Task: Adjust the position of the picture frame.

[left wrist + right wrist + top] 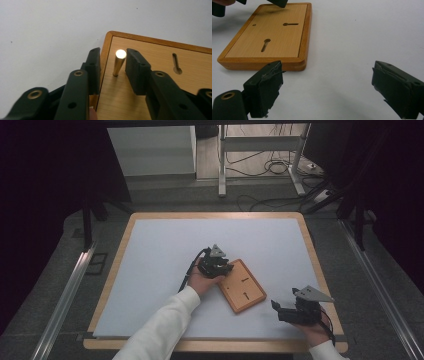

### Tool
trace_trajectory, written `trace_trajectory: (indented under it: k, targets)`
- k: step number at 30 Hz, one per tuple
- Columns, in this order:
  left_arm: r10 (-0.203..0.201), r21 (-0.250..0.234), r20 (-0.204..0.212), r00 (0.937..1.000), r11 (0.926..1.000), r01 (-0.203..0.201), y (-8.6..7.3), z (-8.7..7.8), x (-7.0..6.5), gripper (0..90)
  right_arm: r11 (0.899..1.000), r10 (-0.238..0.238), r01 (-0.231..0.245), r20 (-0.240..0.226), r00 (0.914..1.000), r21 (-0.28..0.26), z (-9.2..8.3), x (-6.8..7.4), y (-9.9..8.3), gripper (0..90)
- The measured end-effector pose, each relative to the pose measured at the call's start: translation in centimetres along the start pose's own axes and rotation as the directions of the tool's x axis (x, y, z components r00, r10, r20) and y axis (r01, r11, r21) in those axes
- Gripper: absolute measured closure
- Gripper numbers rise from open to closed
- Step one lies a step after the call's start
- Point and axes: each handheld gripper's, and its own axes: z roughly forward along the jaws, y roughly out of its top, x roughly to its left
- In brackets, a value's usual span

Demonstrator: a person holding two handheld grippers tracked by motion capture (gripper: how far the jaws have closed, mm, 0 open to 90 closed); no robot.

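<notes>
The left gripper (110, 65) stands over the near corner of the flat rectangular wooden board (160, 82), its black jaws partly closed around a small upright brass peg (118, 62). One pad is just beside the peg, if not touching it; the other jaw hangs outside the board's raised rim, so no firm grasp shows yet. The peg stands in the board near that corner, well apart from the two keyhole-shaped slots (265, 44) cut in the board's face.

By this reading the reach is done and the pinch is under way — gripping and moving the peg remain.

The right gripper (327, 87) rests released on the white bench (165, 250), jaws wide, near the board's opposite end.
</notes>
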Motion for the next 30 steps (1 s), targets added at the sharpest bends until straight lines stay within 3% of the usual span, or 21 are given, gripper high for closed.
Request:
trace_trajectory:
  k: [8,18,30]
  targets:
    - [0.008,-0.002,0.020,0.9998,1.0000,-0.007,0.1,0.3,-0.1,82.8,1.000,0.003,-0.003,0.001,1.0000,-0.006,-0.1,-0.2,0.0,10.3]
    - [-0.007,0.004,0.049,0.9988,1.0000,0.007,0.1,0.0,0.3,83.6,1.000,0.005,-0.005,0.001,1.0000,-0.006,-0.1,-0.2,0.0,10.3]
    - [0.014,-0.003,0.035,0.9993,0.9999,-0.014,-0.2,-1.8,0.5,83.1,1.000,0.005,-0.005,0.001,1.0000,-0.008,-0.2,-0.1,0.0,10.3]
